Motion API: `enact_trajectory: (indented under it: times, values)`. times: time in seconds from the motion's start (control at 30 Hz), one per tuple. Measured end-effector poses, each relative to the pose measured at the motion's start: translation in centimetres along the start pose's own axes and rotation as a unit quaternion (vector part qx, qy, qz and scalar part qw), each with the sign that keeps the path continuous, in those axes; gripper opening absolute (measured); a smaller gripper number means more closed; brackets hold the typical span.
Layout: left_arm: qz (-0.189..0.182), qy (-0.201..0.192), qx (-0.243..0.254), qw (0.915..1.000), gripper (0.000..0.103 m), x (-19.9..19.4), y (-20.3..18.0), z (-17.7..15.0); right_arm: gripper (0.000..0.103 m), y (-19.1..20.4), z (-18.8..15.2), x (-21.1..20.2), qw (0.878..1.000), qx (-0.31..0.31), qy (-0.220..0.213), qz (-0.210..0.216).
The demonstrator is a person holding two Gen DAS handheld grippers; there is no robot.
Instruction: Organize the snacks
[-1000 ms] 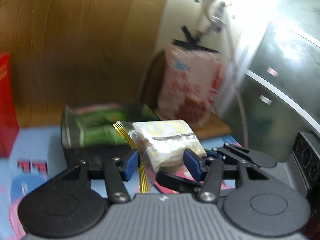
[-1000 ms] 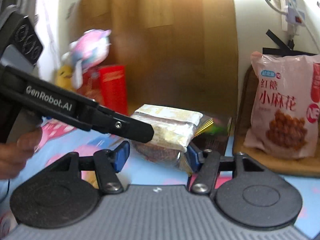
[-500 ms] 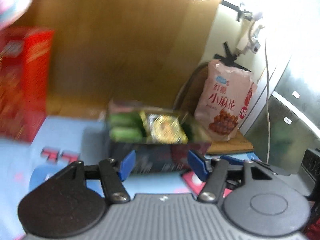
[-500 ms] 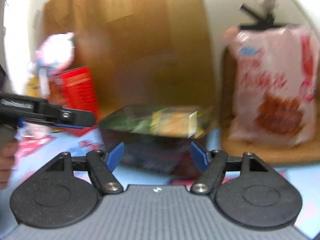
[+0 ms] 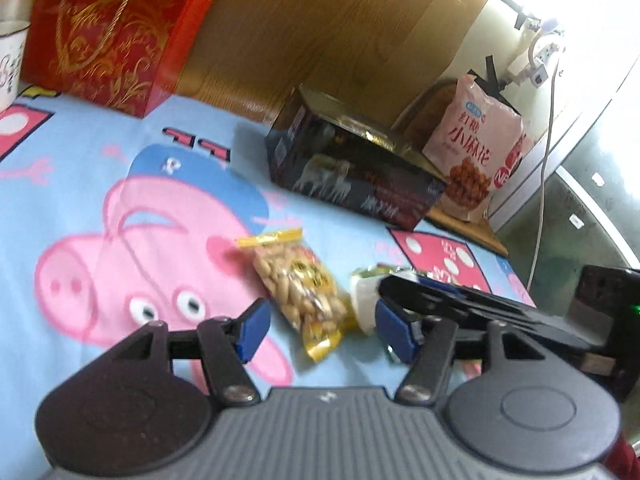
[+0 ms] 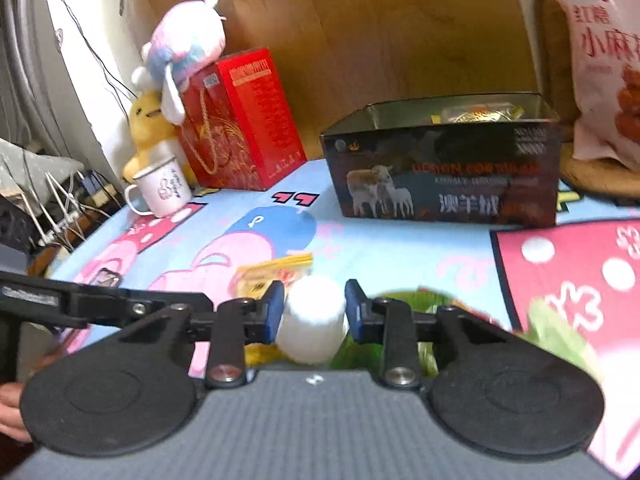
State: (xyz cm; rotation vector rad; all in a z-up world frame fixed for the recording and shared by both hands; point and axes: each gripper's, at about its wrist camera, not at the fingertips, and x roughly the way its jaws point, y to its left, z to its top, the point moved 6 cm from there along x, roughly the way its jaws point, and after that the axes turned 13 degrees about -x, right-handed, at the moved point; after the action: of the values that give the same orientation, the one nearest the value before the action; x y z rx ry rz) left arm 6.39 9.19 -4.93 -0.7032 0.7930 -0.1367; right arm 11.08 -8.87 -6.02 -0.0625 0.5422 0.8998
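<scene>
white snack (image 6: 312,326) between right fingers (image 6: 275,312)

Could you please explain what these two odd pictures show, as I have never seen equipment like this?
No robot here: a person holds a hand-held two-finger gripper in each hand. Each picture comes from a fisheye camera on one gripper, looking forward along its blue-padded fingers.

The surface is a light blue cartoon-pig cloth. On it lie a clear packet of peanuts with yellow ends, a dark open box printed with sheep that has snacks inside, a red gift box and a white enamel mug. A pink snack bag stands behind.

The left gripper is open, empty, just short of the peanuts. The right gripper has just been closing, with a small white wrapped snack between its pads; a real grip isn't certain.
</scene>
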Motion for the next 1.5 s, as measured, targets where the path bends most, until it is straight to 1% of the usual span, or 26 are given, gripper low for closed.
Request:
enact_trajectory:
  times: [0.13, 0.17, 0.23, 0.27, 0.37, 0.47, 0.53, 0.6, 0.63, 0.77, 0.83, 0.9, 0.93, 1.0, 1.07, 1.1, 1.17, 1.3, 1.5]
  values:
    - [0.016, 0.002, 0.011, 0.9998, 0.060, 0.0, -0.1, -1.6, 0.035, 1.0, -2.2, -2.2, 1.000, -0.006, -0.013, 0.002]
    - [0.020, 0.003, 0.016, 0.9997, 0.060, 0.1, -0.2, -1.9, 0.034, 1.3, -2.5, -1.9, 1.000, -0.007, -0.011, 0.001]
    - [0.024, 0.003, 0.027, 0.9993, 0.060, 0.1, -0.7, -2.8, 0.034, 1.8, -3.7, -2.8, 1.000, -0.011, -0.018, -0.001]
    - [0.027, 0.001, 0.034, 0.9990, 0.061, 0.0, -1.0, -3.2, 0.034, 2.2, -4.2, -3.3, 1.000, -0.014, -0.022, 0.000]
    - [0.041, -0.014, 0.060, 0.9972, 0.065, 0.0, -1.8, -4.2, 0.034, 3.2, -5.4, -4.8, 0.999, -0.024, -0.033, -0.010]
    - [0.063, -0.041, 0.087, 0.9934, 0.065, 0.1, -2.3, -5.1, 0.036, 3.6, -6.0, -5.3, 0.999, -0.026, -0.033, -0.010]
    - [0.073, -0.060, 0.109, 0.9896, 0.065, 0.1, -2.6, -5.7, 0.038, 3.9, -6.2, -5.5, 0.999, -0.032, -0.034, -0.008]
    - [0.083, -0.078, 0.132, 0.9847, 0.065, 0.1, -2.9, -6.4, 0.047, 4.1, -6.5, -5.7, 0.999, -0.039, -0.032, -0.010]
    - [0.086, -0.081, 0.136, 0.9837, 0.065, 0.1, -3.1, -6.5, 0.049, 4.3, -6.5, -5.6, 0.998, -0.045, -0.033, -0.010]
    - [0.073, -0.083, 0.115, 0.9872, 0.065, -0.1, -2.6, -6.0, 0.061, 4.6, -6.7, -5.7, 0.998, -0.051, -0.033, -0.007]
    - [0.067, -0.084, 0.107, 0.9885, 0.065, -0.1, -2.4, -5.8, 0.063, 4.5, -6.7, -5.6, 0.998, -0.049, -0.034, -0.007]
    - [0.063, -0.085, 0.103, 0.9890, 0.065, -0.2, -2.3, -5.7, 0.068, 4.3, -6.8, -5.6, 0.998, -0.045, -0.033, -0.009]
    - [0.061, -0.085, 0.102, 0.9892, 0.065, -0.2, -2.3, -5.7, 0.069, 4.2, -6.8, -5.6, 0.999, -0.042, -0.033, -0.011]
    - [0.058, -0.085, 0.099, 0.9897, 0.065, -0.3, -2.3, -5.6, 0.078, 3.9, -7.0, -5.5, 0.999, -0.030, -0.028, -0.017]
    - [0.050, -0.085, 0.093, 0.9908, 0.065, -0.4, -2.1, -5.6, 0.082, 3.5, -7.1, -5.5, 0.999, -0.013, -0.025, -0.024]
    - [0.046, -0.084, 0.089, 0.9914, 0.065, -0.4, -2.0, -5.5, 0.082, 3.2, -7.3, -5.6, 0.999, 0.001, -0.028, -0.025]
    - [0.037, -0.084, 0.079, 0.9926, 0.065, -0.5, -1.9, -5.4, 0.082, 3.0, -7.4, -5.8, 0.999, 0.009, -0.034, -0.029]
    - [0.022, -0.082, 0.062, 0.9945, 0.065, -0.6, -1.5, -5.2, 0.084, 3.5, -7.5, -5.7, 0.998, -0.004, -0.027, -0.048]
    - [0.010, -0.083, 0.052, 0.9951, 0.065, -0.7, -1.4, -5.1, 0.086, 3.4, -7.6, -5.9, 0.999, -0.004, -0.024, -0.047]
